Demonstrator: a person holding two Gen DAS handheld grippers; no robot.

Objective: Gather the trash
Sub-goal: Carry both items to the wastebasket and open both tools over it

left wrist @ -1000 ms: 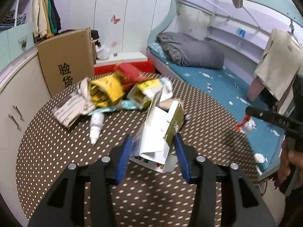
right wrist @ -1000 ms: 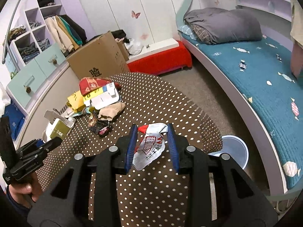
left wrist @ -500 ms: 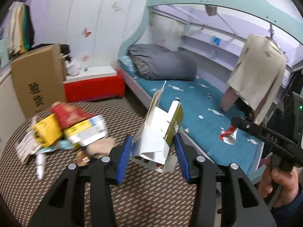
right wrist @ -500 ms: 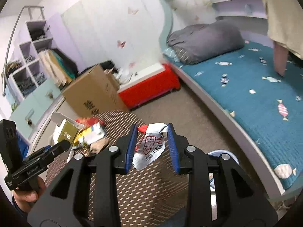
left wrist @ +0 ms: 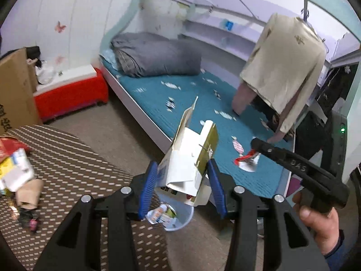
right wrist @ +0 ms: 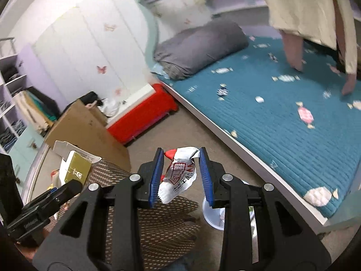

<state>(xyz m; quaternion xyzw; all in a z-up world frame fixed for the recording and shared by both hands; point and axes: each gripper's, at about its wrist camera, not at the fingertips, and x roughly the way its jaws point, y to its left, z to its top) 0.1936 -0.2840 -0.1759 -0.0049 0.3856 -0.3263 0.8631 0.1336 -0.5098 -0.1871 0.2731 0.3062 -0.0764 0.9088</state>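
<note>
Since the bin (left wrist: 178, 216) sits right under the left claw (left wrist: 182, 187) clamping the carton (left wrist: 189, 158), it's nearer than the right claw (right wrist: 180, 176) w/ its pinched wrapper (right wrist: 180, 176).

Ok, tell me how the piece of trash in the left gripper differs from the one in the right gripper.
The opened carton in the left gripper is stiff white and olive cardboard with flaps standing up; the crumpled wrapper in the right gripper is soft white and red film hanging limp. The carton is bulkier, so the left jaws stand wider. Both are clamped between blue pads near the bin.
</note>
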